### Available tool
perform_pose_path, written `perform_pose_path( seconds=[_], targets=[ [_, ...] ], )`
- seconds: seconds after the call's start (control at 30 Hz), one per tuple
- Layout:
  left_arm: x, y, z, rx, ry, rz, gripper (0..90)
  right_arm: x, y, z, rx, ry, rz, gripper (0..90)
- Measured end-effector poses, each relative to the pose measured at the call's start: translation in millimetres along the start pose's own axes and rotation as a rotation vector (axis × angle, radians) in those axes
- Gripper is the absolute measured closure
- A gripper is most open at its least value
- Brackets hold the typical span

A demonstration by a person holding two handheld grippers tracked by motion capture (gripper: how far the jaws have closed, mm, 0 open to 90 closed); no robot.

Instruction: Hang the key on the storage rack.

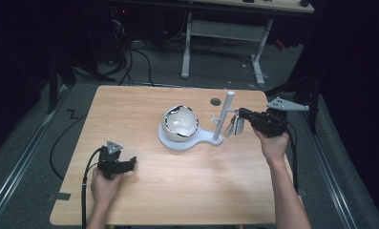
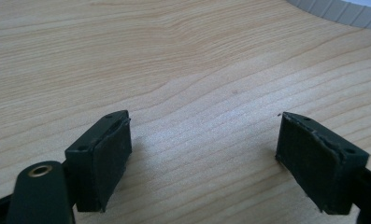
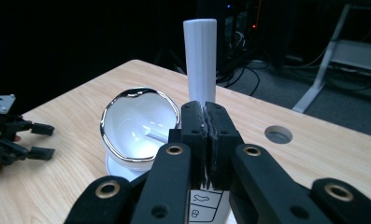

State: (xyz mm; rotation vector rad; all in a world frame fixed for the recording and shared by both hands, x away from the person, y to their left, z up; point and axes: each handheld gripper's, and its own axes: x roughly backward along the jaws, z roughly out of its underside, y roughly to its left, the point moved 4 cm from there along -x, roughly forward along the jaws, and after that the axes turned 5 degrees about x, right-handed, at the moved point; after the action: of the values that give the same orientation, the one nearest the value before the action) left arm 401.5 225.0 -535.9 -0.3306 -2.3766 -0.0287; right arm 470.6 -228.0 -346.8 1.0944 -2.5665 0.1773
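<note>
The right gripper is clamping one key fob beside one white post. The left gripper is resting with its pads apart, holding nothing, well apart from one bowl.

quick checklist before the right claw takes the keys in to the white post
1. Right claw shut on the keys: ok.
2. White post upright, straight ahead of that claw: ok.
3. A peg on the post free to take the keys: cannot tell.
4. Bowl sits on the base beside the post, apart from the keys: ok.
5. Left claw open, nothing in it, far from the post: ok.
</note>
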Motion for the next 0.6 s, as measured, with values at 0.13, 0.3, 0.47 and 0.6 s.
perform_pose_path(
  seconds=[0.13, 0.3, 0.47, 0.6],
  targets=[
    [0.0, 0.0, 0.0, 0.000, 0.000, 0.000, 18.6, -1.0, -6.6, 1.9, -0.048, -0.009, -0.033, 87.5],
    [0.0, 0.0, 0.0, 0.000, 0.000, 0.000, 18.5, -2.0, -13.2, 2.9, -0.092, -0.015, -0.062, 87.5],
    [0.0, 0.0, 0.0, 0.000, 0.000, 0.000, 18.5, -2.1, -15.5, 3.4, -0.096, -0.019, -0.052, 87.3],
    [0.0, 0.0, 0.0, 0.000, 0.000, 0.000, 18.6, -2.5, -15.3, 3.3, -0.081, -0.021, -0.031, 87.0]
  ],
)
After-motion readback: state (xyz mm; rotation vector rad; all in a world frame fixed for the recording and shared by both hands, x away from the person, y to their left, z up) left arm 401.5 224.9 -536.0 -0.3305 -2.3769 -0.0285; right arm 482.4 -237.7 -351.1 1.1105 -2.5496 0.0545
